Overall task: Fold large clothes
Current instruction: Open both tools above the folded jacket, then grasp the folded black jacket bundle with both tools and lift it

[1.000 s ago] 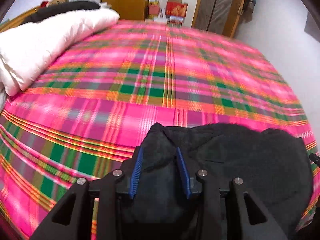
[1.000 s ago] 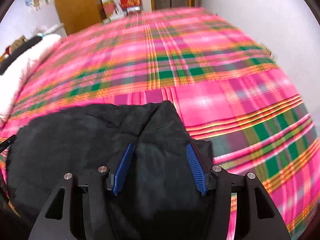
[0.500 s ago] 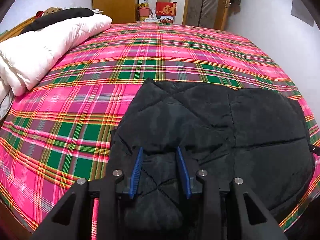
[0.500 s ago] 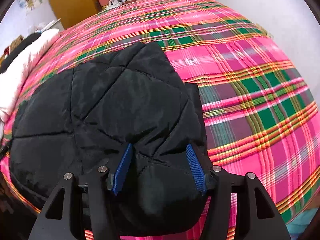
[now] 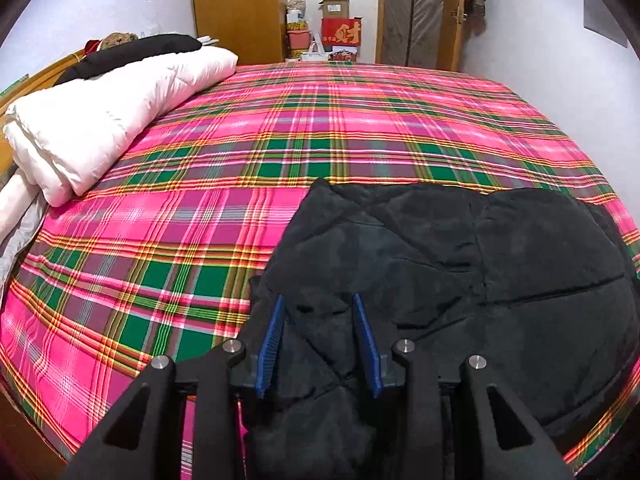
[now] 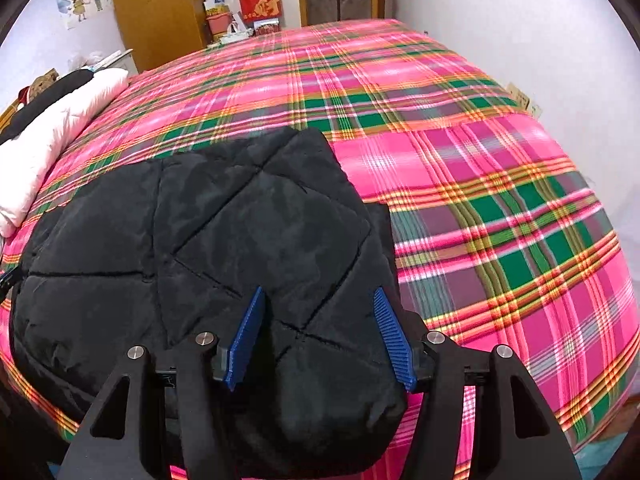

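Note:
A black quilted jacket [image 5: 460, 264] lies folded on the pink and green plaid bed [image 5: 280, 152], near its front edge. It also shows in the right wrist view [image 6: 224, 232]. My left gripper [image 5: 318, 300] stands over the jacket's left near corner, with padded cloth bulging between its blue pads [image 5: 270, 336]. My right gripper [image 6: 320, 294] stands over the jacket's right near corner, its blue pads [image 6: 394, 336] wider apart, with cloth between them. Whether the pads press the cloth is not clear.
A rolled white duvet [image 5: 100, 128] with a black garment [image 5: 132, 54] on it lies along the bed's left side. A wooden wardrobe [image 5: 236, 8], boxes [image 5: 340, 28] and a door stand beyond the far edge. A white wall [image 6: 540, 40] borders the right side.
The jacket's near half, held up close to the cameras a second ago, now lies spread flat on the bed. Both grippers have drawn back toward the front edge.

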